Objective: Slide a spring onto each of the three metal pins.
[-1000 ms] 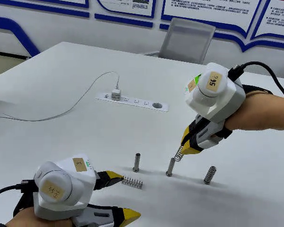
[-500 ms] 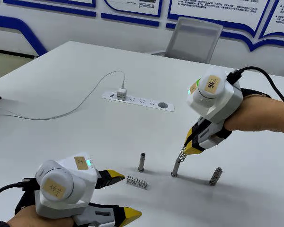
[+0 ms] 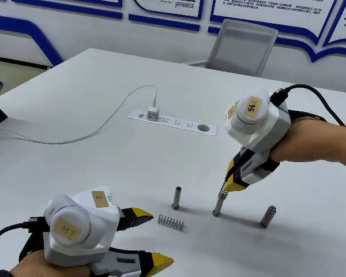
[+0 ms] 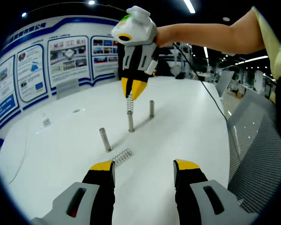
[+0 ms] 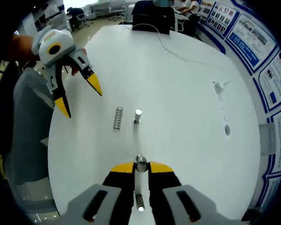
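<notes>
Spring (image 3: 223, 189) in right tool (image 3: 233, 186), over pin (image 3: 217, 207)

A tan sticker (image 3: 253, 107) on the round cap of the right gripper (image 3: 229, 186) carries a handwritten mark that begins with a 5. Its second character is perhaps a 6 or a letter, too skewed to settle. A matching cap sticker (image 3: 66, 230) on the left gripper (image 3: 153, 238) bears a two-character scrawl, unreadable at this angle. The smaller tag (image 3: 100, 199) on that gripper's top is illegible. Blue-bordered wall posters (image 3: 259, 8) beyond the far edge of the table (image 3: 104, 86) hold print too small to read.
</notes>
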A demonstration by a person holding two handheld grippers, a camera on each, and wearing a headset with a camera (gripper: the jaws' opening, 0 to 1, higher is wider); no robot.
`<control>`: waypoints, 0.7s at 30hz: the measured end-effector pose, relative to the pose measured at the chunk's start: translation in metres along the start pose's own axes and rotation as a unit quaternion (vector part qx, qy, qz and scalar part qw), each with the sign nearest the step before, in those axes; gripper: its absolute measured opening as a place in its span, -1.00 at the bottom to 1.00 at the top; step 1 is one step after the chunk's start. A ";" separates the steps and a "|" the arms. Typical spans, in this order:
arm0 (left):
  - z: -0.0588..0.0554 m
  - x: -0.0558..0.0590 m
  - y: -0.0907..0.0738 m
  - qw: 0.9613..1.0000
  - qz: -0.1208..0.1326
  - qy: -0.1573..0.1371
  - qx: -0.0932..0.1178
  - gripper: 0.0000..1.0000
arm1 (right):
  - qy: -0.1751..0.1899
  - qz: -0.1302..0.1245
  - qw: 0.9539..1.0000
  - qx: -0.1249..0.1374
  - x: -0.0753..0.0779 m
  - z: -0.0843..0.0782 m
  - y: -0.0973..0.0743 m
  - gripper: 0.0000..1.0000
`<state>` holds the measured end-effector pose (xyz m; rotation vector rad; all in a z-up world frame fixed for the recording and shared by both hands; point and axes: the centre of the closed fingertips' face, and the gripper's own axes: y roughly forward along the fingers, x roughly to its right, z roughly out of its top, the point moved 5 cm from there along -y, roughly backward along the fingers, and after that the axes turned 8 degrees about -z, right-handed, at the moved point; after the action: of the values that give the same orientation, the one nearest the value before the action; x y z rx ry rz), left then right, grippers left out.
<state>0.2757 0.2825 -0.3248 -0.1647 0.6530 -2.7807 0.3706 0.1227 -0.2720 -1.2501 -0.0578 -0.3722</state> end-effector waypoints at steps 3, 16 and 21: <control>0.000 0.000 0.000 1.000 0.000 0.000 -0.001 0.02 | -0.004 -0.001 1.000 -0.008 -0.001 -0.001 0.005 -0.76; -0.001 0.001 -0.001 1.000 0.000 -0.001 -0.004 0.02 | -0.003 0.001 1.000 -0.021 -0.005 -0.004 0.026 -0.76; -0.001 0.001 -0.001 1.000 0.001 -0.002 -0.005 0.01 | -0.005 0.001 0.999 -0.031 -0.007 -0.005 0.034 -0.76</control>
<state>0.2741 0.2836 -0.3254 -0.1716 0.6649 -2.7750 0.3739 0.1286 -0.3068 -1.3140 -0.0534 -0.3685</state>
